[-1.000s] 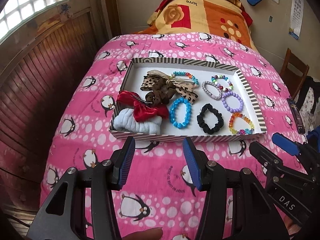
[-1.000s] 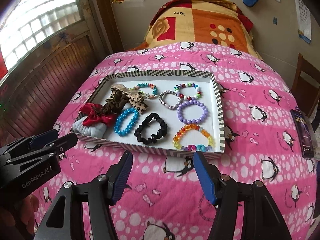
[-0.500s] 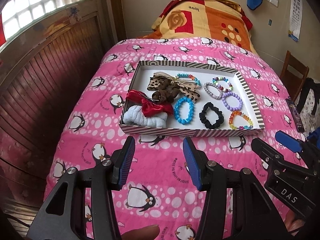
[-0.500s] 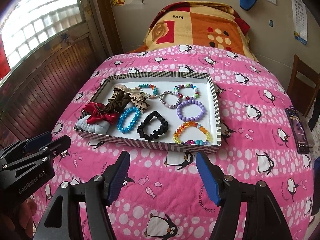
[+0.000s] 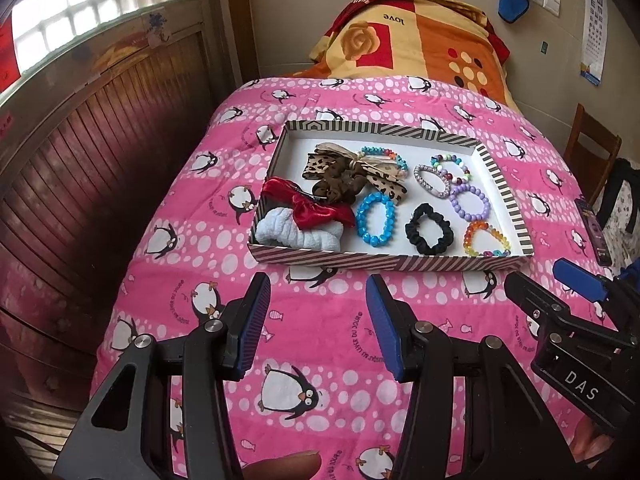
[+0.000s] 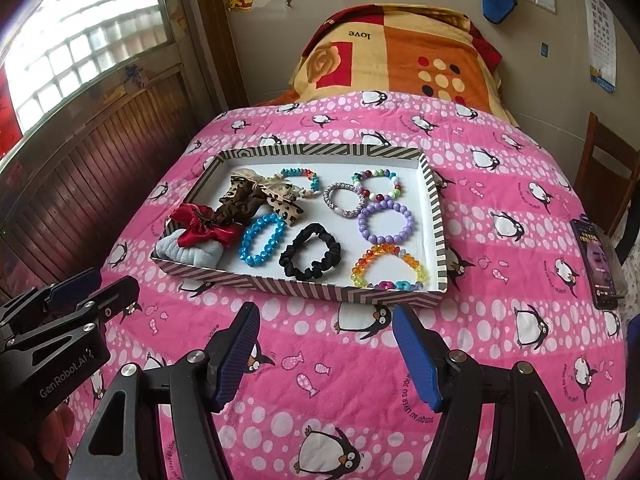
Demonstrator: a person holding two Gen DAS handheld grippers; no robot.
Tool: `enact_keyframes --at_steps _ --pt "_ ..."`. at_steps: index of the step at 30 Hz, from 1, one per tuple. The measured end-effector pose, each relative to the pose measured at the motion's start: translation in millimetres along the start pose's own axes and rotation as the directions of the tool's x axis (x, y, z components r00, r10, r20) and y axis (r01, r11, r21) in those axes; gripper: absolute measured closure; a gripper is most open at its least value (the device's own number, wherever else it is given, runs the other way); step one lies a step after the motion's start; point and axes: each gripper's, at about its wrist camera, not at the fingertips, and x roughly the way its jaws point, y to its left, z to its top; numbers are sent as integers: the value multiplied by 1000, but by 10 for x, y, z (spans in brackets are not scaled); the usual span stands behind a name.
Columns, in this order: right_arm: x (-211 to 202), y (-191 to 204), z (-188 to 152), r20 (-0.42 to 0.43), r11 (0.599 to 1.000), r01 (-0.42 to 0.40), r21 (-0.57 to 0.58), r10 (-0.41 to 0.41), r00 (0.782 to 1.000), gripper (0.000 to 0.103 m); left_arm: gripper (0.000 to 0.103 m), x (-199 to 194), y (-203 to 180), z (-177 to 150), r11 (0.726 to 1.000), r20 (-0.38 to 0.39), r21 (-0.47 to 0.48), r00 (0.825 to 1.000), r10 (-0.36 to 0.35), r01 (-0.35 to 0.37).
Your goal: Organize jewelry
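While both tongs (image 5: 316,292) (image 6: 326,320) gape empty, bare quilt (image 6: 360,368) separates them from the tray's (image 6: 304,289) near rim.

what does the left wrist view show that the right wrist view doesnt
Only the left wrist view shows the left tool head-on, jaws apart, a fingertip at the bottom edge, and the eye chart on the wall.

Only the right wrist view shows the right tool head-on, also open and empty, and the phone lying flat and in full on the blanket.

Both share the striped tray on the pink penguin blanket, holding the blue bracelet, black scrunchie, purple bracelet and red bow.
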Motion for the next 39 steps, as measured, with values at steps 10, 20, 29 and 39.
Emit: enact_keyframes --at_steps 10,20,29,39 --pt "31 18 32 0 1000 3 -2 -3 1000 36 54 12 0 0 1000 -3 -2 1000 0 0" --pt "87 40 73 -12 1000 6 -13 -6 1000 36 54 54 7 2 1000 -11 4 1000 5 -5" --pt "131 68 104 -21 1000 4 -21 -5 1000 36 54 88 27 15 1000 -16 5 1000 3 -3" --pt "162 87 105 -31 1000 0 -22 -1 1000 36 54 142 50 30 1000 -25 0 1000 6 -6"
